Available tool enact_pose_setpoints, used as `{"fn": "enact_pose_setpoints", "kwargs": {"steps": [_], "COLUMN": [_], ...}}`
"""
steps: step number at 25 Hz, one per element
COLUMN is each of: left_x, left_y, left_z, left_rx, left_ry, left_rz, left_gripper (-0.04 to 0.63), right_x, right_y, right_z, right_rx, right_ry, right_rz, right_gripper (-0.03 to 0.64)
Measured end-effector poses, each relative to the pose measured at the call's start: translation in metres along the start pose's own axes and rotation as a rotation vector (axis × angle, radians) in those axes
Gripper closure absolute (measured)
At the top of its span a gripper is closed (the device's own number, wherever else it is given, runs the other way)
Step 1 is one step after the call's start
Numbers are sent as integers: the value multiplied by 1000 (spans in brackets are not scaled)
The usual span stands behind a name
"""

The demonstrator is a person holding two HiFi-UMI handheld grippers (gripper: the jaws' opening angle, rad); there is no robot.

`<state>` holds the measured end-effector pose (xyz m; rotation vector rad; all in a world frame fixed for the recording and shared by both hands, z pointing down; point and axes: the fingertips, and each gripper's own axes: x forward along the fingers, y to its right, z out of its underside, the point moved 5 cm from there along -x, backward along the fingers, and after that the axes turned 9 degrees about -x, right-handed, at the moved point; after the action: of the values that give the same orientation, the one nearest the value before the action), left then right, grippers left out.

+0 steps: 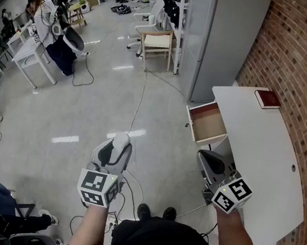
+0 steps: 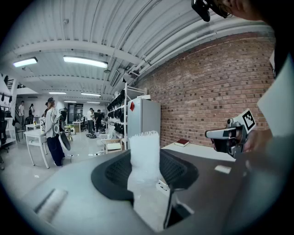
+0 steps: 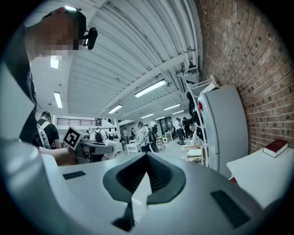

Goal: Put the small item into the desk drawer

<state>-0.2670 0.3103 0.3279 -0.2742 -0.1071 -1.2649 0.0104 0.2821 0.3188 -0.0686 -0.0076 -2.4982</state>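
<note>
Pinching a small white item point(image 2: 144, 153), foamy with a ragged top, the left gripper point(image 1: 114, 152) is hovering over glossy grey floor point(image 1: 74, 125). The right gripper point(image 1: 211, 162) is holding its jaws pressed together, empty, beside the smooth white desk point(image 1: 262, 157). Its brown-lined drawer point(image 1: 207, 123) is standing open just ahead, and a red book point(image 1: 267, 99) is lying at the desk's far end.

Bright, even light from ceiling strip lights point(image 2: 85, 60); white glare patches on glossy floor point(image 1: 89, 113). Shadows faint. Both gripper views: strong fisheye, black vignette corners, lines bend at edges. Left gripper point(image 2: 147, 181) body near lens is soft, white item point(image 2: 144, 151) a bit blown out; bg sharper.
</note>
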Motion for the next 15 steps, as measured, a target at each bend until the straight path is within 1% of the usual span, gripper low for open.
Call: {"fn": "enact_pose_setpoints", "kwargs": {"steps": [3, 15], "left_x": [-1, -8], "left_y": [3, 17], "left_z": [-2, -3], "left_rx": [-16, -24], "left_ry": [3, 7], "left_rz": [-4, -27], "left_gripper": [411, 411], "right_x": [-2, -19], "right_y": [-1, 2], "right_z": [-1, -3], "right_rx": [-5, -14], "right_ry": [0, 14], "right_rz": [-1, -15], "right_gripper": [604, 604]}}
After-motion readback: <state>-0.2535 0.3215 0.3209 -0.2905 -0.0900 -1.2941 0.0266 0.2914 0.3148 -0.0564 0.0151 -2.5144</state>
